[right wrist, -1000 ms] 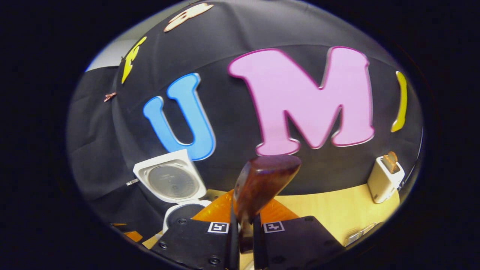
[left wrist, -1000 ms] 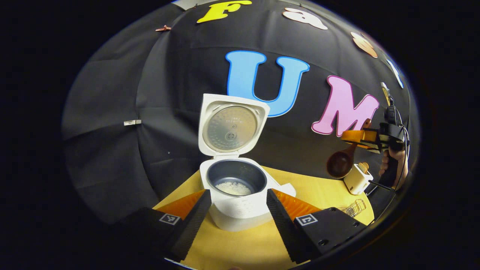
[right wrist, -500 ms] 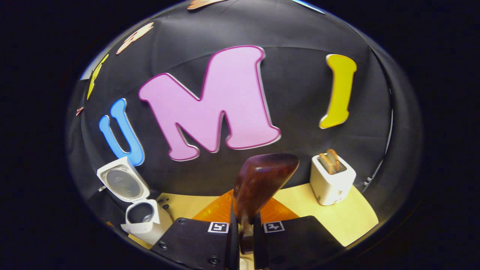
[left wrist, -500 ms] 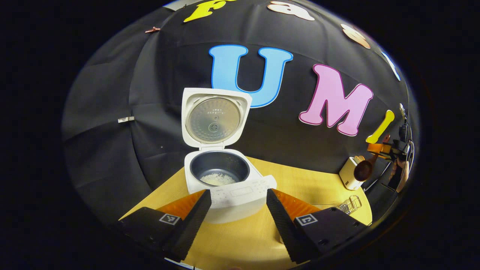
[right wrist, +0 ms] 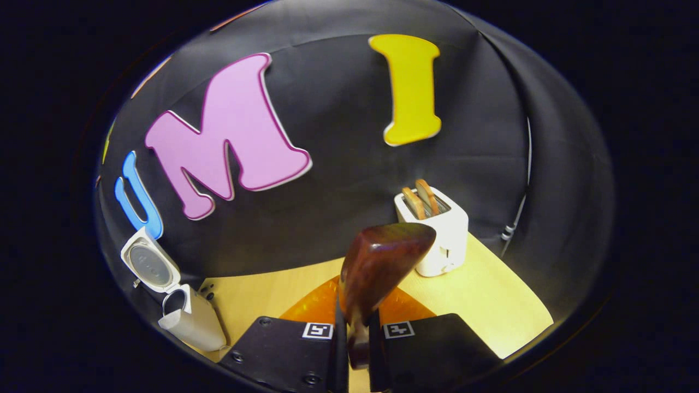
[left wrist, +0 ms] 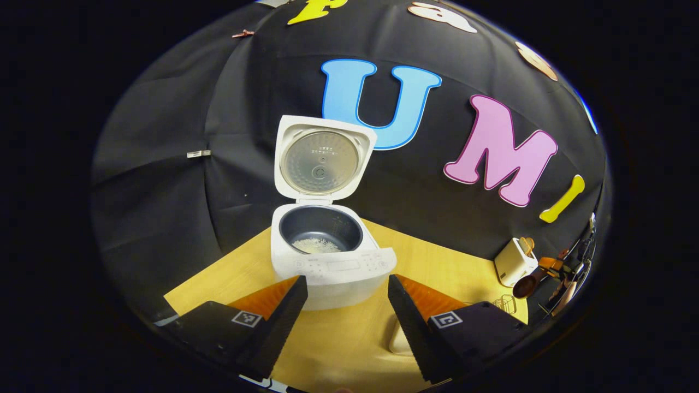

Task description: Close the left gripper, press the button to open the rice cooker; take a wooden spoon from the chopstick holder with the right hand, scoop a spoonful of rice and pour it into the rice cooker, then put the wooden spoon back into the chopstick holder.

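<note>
Your left hand-held gripper [left wrist: 347,305] hangs over the near part of the counter [left wrist: 349,349] with its two fingers spread wide apart and nothing between them. Straight ahead of it, between the fingertips and the booth wall, sits the rice cooker [left wrist: 327,262]. Its lid [left wrist: 322,161] stands upright and open, and a small patch of rice [left wrist: 315,246] lies at the bottom of the dark inner pot. The cooker rests on the counter, apart from both fingers.

Your right hand-held gripper [right wrist: 354,338] has its fingers pressed in on the handle of the wooden spoon [right wrist: 377,273], one on each side. The spoon's bowl rises up and away from the fingers, tilted a little to the right, and you cannot tell from here whether anything is in it. Beyond the spoon, on the far right of the counter, stands a white toaster [right wrist: 437,234] with two slices of toast sticking out of its slots. The cooker shows far off at the left edge of that view, lid up.

From the left gripper view, the spoon appears far to the right, just beside the toaster, with a wire rack [left wrist: 505,303] on the counter near it.
</note>
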`<move>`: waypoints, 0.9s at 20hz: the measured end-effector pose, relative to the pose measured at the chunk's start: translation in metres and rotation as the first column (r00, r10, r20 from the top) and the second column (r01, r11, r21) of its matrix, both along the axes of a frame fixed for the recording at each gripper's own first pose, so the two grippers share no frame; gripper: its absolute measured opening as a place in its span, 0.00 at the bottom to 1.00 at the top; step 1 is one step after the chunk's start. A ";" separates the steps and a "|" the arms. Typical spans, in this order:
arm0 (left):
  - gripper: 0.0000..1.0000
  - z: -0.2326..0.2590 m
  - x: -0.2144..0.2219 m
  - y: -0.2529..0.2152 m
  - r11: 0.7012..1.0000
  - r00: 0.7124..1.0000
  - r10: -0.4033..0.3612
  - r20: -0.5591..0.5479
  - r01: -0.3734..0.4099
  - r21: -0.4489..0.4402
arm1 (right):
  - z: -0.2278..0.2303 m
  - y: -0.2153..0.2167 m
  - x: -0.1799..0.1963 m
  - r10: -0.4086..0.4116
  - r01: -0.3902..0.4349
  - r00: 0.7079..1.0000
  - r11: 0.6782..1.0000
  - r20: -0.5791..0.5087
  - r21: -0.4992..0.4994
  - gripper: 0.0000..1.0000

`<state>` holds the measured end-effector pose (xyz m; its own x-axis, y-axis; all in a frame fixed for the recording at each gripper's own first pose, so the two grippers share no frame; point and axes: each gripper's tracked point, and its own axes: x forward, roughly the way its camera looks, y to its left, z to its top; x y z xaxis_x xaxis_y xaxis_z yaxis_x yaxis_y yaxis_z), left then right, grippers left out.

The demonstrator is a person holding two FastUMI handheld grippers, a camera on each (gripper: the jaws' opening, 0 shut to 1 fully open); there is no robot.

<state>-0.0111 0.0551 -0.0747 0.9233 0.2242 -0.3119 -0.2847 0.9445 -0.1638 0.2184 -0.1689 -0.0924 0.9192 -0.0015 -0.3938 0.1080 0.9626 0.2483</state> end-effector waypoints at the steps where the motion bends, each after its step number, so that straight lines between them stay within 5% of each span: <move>1: 0.96 -0.002 -0.003 0.000 1.000 1.000 0.007 -0.005 -0.007 0.008 | -0.010 -0.004 -0.002 -0.004 0.004 1.000 1.000 -0.015 0.004 0.18; 10: 0.96 0.005 -0.009 -0.007 0.998 1.000 0.012 -0.003 -0.012 0.057 | -0.083 -0.030 -0.011 -0.067 0.072 0.992 0.996 -0.104 0.047 0.19; 18: 0.96 -0.012 -0.015 -0.007 0.999 0.999 0.037 -0.019 -0.037 0.008 | -0.105 -0.011 -0.013 -0.042 0.050 0.991 0.997 -0.131 0.060 0.23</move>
